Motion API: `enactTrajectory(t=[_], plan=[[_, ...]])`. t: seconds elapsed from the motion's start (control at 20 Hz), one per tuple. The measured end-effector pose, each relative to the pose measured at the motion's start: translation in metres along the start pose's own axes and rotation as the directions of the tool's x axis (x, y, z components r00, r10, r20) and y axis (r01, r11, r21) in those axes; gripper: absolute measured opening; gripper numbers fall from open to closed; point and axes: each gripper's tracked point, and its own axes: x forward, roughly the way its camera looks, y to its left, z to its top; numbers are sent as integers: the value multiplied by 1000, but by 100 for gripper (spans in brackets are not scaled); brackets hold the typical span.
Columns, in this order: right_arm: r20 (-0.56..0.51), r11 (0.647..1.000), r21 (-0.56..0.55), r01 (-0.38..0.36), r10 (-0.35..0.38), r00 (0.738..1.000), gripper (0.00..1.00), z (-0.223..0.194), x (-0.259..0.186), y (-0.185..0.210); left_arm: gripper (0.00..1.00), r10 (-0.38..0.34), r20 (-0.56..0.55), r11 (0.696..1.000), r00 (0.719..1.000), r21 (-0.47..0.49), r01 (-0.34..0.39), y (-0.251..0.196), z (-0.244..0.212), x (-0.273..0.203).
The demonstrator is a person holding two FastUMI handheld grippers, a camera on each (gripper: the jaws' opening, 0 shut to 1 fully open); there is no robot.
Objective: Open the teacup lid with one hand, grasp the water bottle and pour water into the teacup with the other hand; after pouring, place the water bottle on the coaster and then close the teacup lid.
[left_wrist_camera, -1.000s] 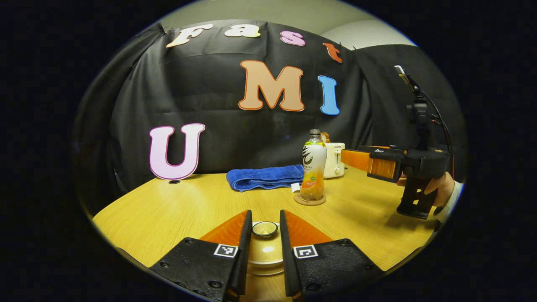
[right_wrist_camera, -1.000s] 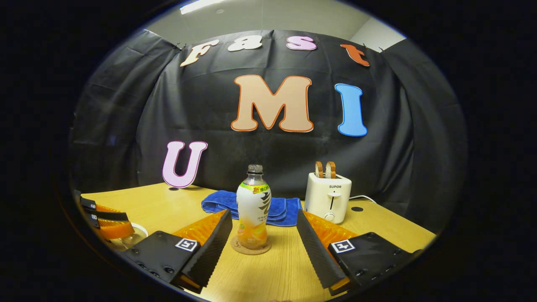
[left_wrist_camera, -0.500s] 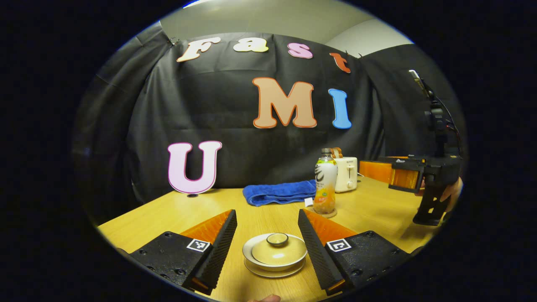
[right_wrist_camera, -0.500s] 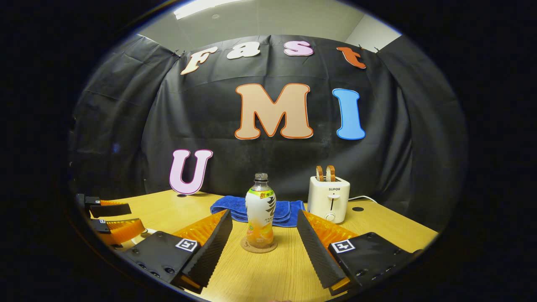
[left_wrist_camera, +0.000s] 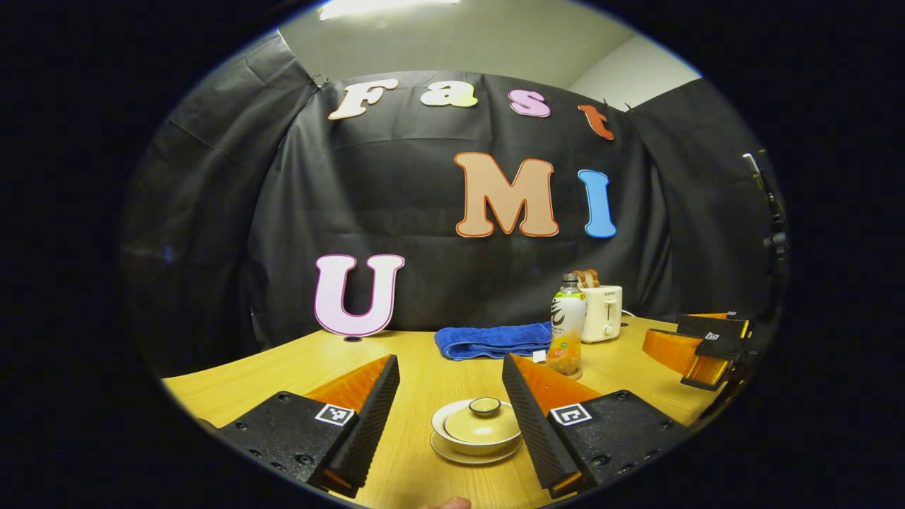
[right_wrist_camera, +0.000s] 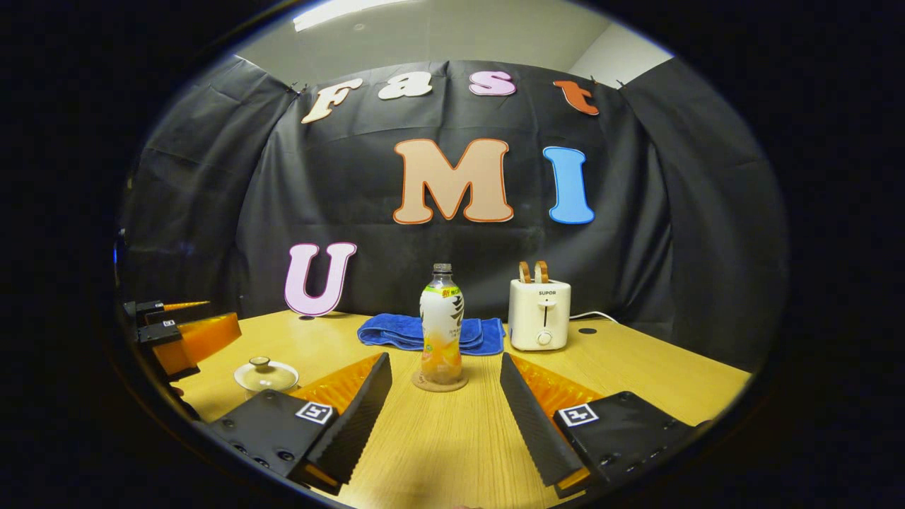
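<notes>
The left tool (left_wrist_camera: 450, 403) is hovering with its fingers spread apart, gripping nothing; the cream ceramic lidded teacup (left_wrist_camera: 478, 433) is sitting on its saucer on the yellow wooden table (left_wrist_camera: 283, 364) between them. The right tool (right_wrist_camera: 445, 399) is likewise gaping wide, facing the clear plastic water bottle with orange drink (right_wrist_camera: 441, 326), which is standing upright on the round cork coaster (right_wrist_camera: 439, 382).

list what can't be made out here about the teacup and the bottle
- Water in the teacup: both views, the lid covers it.
- Cap on the water bottle: too small in both views.
- Coaster top: the bottle stands on it.
- Towel middle: right gripper view, behind the bottle.
</notes>
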Motion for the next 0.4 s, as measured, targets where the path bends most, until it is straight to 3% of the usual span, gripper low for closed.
enactTrajectory(t=[0.1, 0.15, 0.2, 0.4], plan=[[14, 1000, -15, 3, -3, 1000, 93, 2, -7, 2, 84, 17, -5, 1000, 1000, -5, -17, 3, -3, -3], [20, 1000, -23, 8, -7, 1000, 98, 3, -9, 2, 85, 15, -8, 1000, 1000, -10, -15, 3, -4, -3], [21, 1000, -21, 7, -6, 1000, 93, 1, -12, 3, 85, 13, -14, 1000, 1000, -16, -14, 2, -7, -3], [-8, 1000, -15, -2, 2, 1000, 92, -14, -14, 9, 85, 9, -45, 999, 999, -42, -10, 3, -18, -3]])
